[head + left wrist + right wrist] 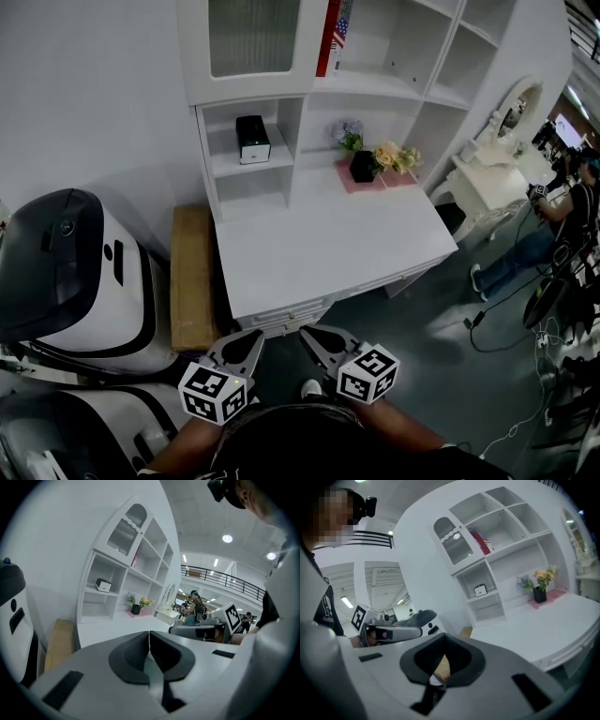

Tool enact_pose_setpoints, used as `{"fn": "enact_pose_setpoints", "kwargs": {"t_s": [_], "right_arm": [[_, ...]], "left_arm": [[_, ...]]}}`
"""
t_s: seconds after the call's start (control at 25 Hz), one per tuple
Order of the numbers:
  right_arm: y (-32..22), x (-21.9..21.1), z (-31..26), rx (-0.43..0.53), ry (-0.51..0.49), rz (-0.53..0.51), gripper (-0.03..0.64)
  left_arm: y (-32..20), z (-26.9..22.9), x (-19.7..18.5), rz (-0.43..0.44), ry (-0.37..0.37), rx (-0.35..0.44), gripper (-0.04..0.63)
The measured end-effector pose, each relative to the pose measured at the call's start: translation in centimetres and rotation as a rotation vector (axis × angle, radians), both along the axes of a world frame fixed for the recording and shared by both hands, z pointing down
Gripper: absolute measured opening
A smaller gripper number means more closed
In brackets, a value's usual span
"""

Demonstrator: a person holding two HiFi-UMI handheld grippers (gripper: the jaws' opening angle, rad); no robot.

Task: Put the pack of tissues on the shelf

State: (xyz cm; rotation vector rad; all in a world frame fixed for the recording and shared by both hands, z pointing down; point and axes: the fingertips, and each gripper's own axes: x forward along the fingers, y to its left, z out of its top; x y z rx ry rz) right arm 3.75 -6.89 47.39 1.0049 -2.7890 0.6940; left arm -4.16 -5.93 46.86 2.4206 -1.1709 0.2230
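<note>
2 tools sit right up against the person's body, side by side: left tool (253, 336) and right tool (309, 332). Both are clenched with nothing in them, the jaws meeting edge to edge in each gripper view. They're short of the near edge of the bench (328, 248), aimed forward and tipped a bit down, forearms tucked in.

The only thing I can see that could be the pack of tissues (252, 139) is a small dark-and-white box, so that's my guess. It's straight ahead and above both tools, right across the bench, in the small left compartment of the shelf (246, 169). It looks like it's on end with a narrow face toward the tools, but it's too small to be sure.

It's more on the left tool's side, so I'd call that the nearer one. If that box really is the pack, it's already shelved and nothing's left to grab. Flowers (375, 159) are off toward the right tool's side.
</note>
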Motion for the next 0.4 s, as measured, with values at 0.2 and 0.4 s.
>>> {"fn": "enact_pose_setpoints", "kwargs": {"t_s": [0.2,0.4], "right_arm": [[0.13,-0.12,-0.02,0.0,0.003,0.003,0.007],[0.25,-0.2,-0.01,0.0,0.004,0.006,0.006]], "left_arm": [[0.06,-0.1,-0.18,0.003,0.001,0.001,0.015],[0.03,-0.27,-0.2,0.006,0.003,0.005,0.015]]}}
